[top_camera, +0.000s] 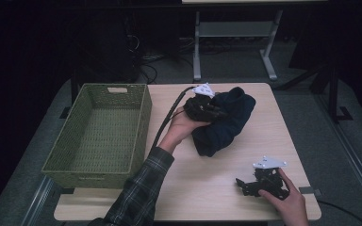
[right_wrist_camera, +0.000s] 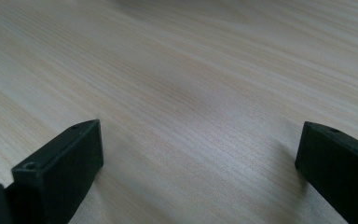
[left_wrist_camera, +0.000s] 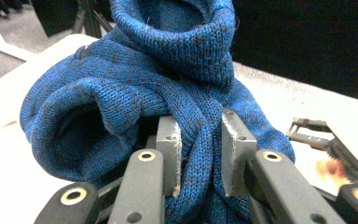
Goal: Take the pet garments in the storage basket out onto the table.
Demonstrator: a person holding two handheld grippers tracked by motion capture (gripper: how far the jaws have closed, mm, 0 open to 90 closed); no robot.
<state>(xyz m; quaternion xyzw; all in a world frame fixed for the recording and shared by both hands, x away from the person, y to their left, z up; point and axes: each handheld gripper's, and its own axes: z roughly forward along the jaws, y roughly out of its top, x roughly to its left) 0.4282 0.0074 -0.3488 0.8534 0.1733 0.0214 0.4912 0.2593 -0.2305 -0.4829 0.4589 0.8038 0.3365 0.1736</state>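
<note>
A dark blue knitted garment lies bunched on the far middle of the wooden table. My left gripper reaches into its left side and is shut on a fold of it. In the left gripper view the grey pads pinch a rope of blue knit at my left gripper. My right gripper rests on the table at the near right, held by a hand, its jaws pointing left. In the right gripper view my right gripper stands open, with bare wood between the jaws.
A green woven basket with nothing in it stands along the table's left side, close to the left forearm. The left gripper's cable runs beside the basket's right wall. A table frame stands on the floor beyond the far edge.
</note>
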